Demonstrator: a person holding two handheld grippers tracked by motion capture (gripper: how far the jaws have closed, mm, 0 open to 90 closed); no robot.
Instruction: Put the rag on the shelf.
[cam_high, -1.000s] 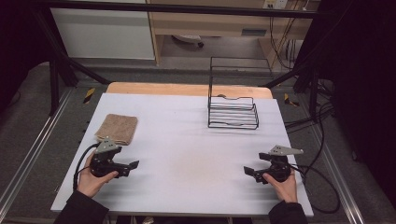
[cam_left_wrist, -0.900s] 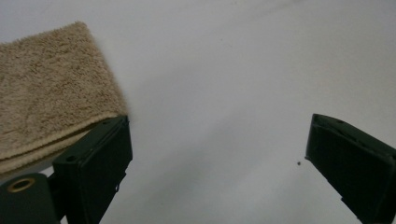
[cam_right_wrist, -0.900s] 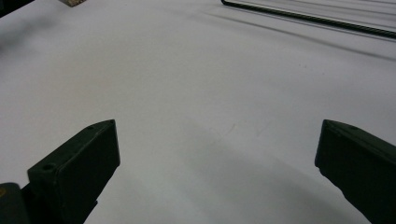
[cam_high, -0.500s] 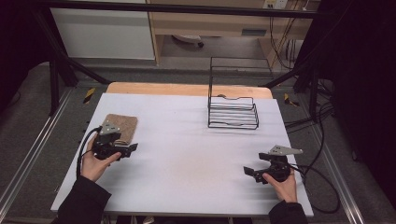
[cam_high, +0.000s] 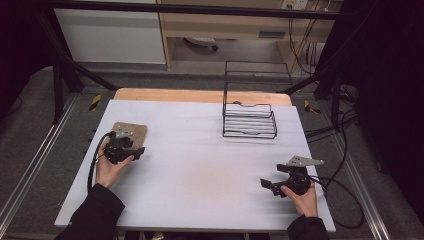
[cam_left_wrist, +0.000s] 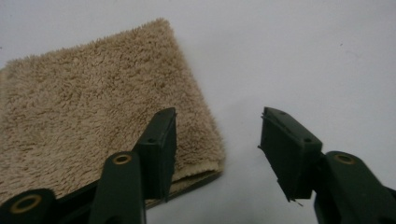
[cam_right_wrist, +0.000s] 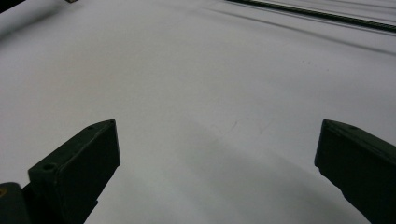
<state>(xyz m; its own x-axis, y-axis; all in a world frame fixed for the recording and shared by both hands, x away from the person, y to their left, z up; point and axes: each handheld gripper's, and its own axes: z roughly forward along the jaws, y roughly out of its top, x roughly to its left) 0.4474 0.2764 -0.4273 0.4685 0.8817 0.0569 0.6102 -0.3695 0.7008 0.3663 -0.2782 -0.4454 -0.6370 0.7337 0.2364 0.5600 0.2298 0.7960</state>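
My left tongs (cam_left_wrist: 217, 140), half open and just been closing, straddle the near corner of the folded tan towel (cam_left_wrist: 93, 107) at the bench's (cam_high: 200, 165) left edge, not yet pinching. It looks soft, light and floppy; I'd pinch all layers. Right tongs (cam_right_wrist: 217, 154) gape empty.

rack: black wire rack (cam_high: 249, 117), upright on the table, upper right of centre of the high view | table: white top (cam_high: 200, 170), bare wooden strip (cam_high: 200, 95) along its far edge | background: pale cabinet (cam_high: 110, 35) at upper left, cables (cam_high: 305, 47) at upper right
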